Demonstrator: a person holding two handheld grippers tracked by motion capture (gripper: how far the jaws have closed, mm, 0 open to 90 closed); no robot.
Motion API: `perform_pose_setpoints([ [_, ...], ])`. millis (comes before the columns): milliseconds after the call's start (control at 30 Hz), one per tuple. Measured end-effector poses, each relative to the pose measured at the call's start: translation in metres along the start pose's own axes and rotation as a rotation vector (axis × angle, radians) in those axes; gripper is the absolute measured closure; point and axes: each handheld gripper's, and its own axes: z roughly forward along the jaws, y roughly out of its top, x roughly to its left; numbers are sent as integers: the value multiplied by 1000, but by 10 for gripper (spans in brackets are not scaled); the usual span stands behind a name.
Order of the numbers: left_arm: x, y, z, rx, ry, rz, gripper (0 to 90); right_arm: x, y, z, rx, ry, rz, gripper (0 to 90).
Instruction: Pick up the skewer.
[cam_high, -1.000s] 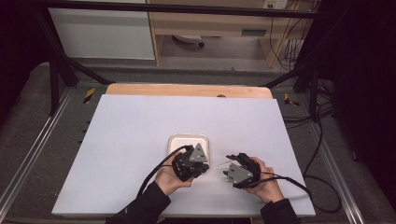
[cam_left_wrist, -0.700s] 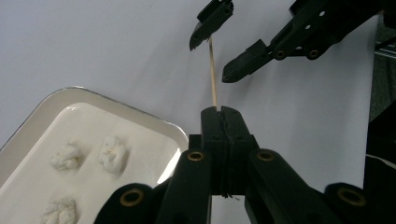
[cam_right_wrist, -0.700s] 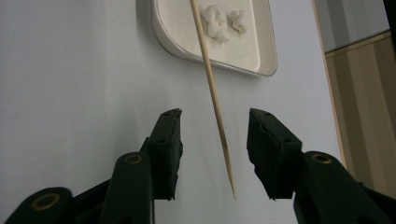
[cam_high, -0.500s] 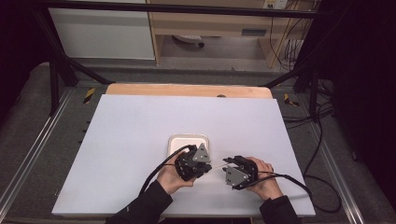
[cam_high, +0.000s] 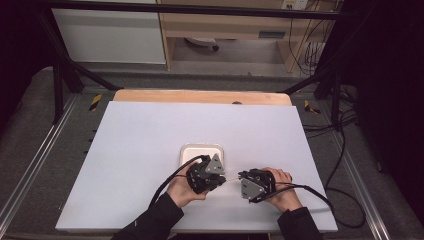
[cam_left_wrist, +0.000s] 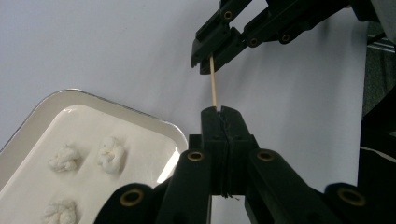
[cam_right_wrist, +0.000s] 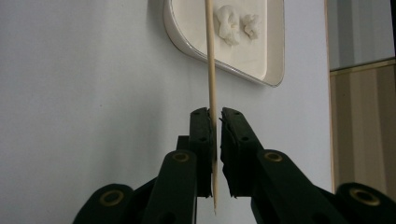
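Right gripper (cam_right_wrist: 213, 122) closed on skewer (cam_right_wrist: 211, 60), tip hidden.

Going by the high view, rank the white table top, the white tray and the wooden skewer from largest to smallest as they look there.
1. White table top, by far the largest.
2. White tray, a small rounded rectangle partly hidden by the left tongs.
3. Wooden skewer, a thin sliver between the left tongs and the right tongs.

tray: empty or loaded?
Loaded. The white tray holds small white lumps: three show in the left gripper view, two in the right gripper view. What they are made of, cannot tell.
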Motion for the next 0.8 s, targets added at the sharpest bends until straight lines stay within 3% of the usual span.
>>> perform_pose_setpoints([
  [433,6,-1,2,32,-2,-23,879,2,3,0,30,-4,-32,889],
  [533,8,0,1,48,9,-24,783,1,3,-1,46,-7,-41,889],
  [633,10,1,4,131,18,-11,699,-2,4,-2,66,-6,-65,889],
  [667,11,2,6,175,1,-19,683,-2,4,-2,75,-6,-76,890],
  [733,12,3,7,187,-4,-23,675,-2,6,-2,85,-4,-87,889],
  [800,13,6,12,243,-13,-20,684,-2,8,-1,89,-4,-99,889],
])
